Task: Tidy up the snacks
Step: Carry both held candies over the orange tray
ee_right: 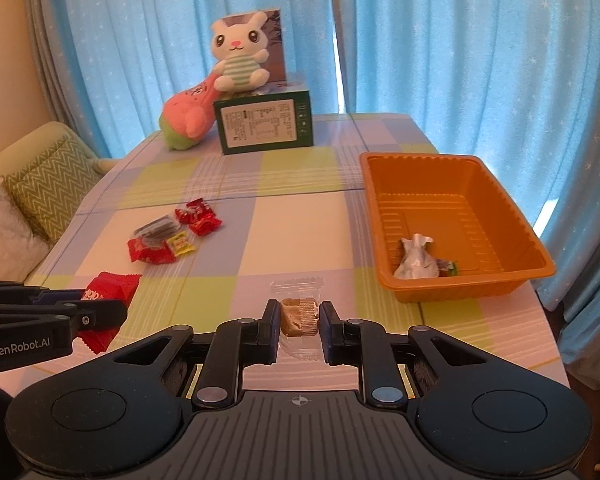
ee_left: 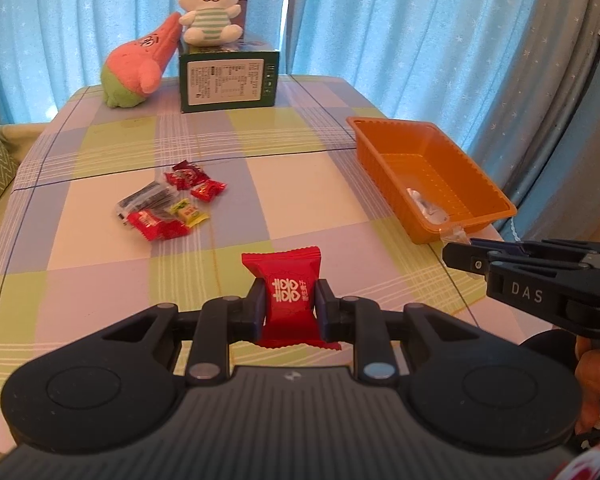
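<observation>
Daylight glowing through the blue curtains (ee_right: 420,40) behind, a bright slit shining at their gap, soft glare lying on the checked surface (ee_left: 300,184), fisheye bending the edges, corners darkening, colours looking warm and slightly soft.

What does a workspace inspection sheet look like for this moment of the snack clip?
Surface: table with checked cloth, mostly bare at the middle.
Job's things: orange tray on the right, holding a silver wrapper and a small dark sweet beside it; pile of loose snacks left of centre.
Clutter: green box at the far edge, rabbit plush on top, pink plush leaning beside it.
Grippers: left gripper shut on a red packet; right gripper shut on a clear-wrapped biscuit.
Cables: nothing seen.
Surroundings: blue curtains behind, cushions at left.
</observation>
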